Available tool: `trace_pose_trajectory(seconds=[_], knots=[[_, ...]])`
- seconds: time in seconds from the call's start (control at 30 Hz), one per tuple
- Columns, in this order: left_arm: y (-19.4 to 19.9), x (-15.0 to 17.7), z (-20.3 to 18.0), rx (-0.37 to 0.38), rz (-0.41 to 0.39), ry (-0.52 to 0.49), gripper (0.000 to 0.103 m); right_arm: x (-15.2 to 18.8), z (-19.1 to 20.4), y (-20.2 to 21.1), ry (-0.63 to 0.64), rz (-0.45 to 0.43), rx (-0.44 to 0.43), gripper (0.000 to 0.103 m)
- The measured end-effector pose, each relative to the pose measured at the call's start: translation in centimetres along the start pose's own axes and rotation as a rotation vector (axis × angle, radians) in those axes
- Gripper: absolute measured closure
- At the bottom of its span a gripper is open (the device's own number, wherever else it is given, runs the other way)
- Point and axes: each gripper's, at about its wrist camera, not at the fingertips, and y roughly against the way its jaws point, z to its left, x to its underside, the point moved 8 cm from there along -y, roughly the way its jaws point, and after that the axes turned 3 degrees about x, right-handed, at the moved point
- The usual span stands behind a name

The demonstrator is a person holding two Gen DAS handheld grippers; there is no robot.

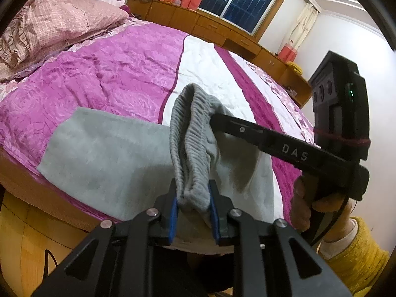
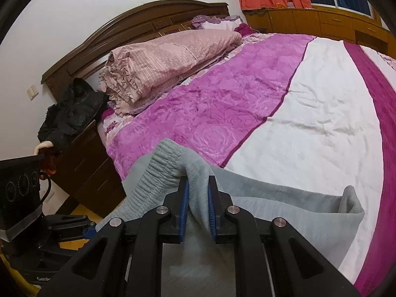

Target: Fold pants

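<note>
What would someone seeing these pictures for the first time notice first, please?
Probably the grey pants, lifted by their ribbed waistband at the near edge of the bed. The left gripper and the right gripper each pinch that fabric between blue-padded fingers. Behind them, the bright pink-and-white bedspread fills the view, with a folded pink quilt by the headboard.

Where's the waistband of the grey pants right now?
The ribbed waistband is lifted off the bed near its front edge, stretched between the left gripper and right gripper, both clamped on it.
</note>
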Motion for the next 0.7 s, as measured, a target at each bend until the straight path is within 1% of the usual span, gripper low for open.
trace_pose_trajectory(seconds=[0.17, 0.37, 0.47, 0.7], knots=[[0.9, -0.6, 0.2, 0.0, -0.017, 0.008, 0.081, -0.8, 0.6, -0.2, 0.006, 0.001, -0.003, 0.096], [2.7, -2.1, 1.1, -0.012, -0.057, 0.017, 0.081, -2.6, 2.0, -0.7, 0.023, -0.008, -0.021, 0.096], [3.4, -2.9, 2.2, -0.022, -0.075, 0.028, 0.081, -3.5, 3.1, -1.3, 0.036, -0.004, -0.023, 0.096], [4.6, -4.0, 6.2, -0.054, -0.091, 0.08, 0.081, -5.0, 5.7, -3.4, 0.051, 0.001, -0.032, 0.096]])
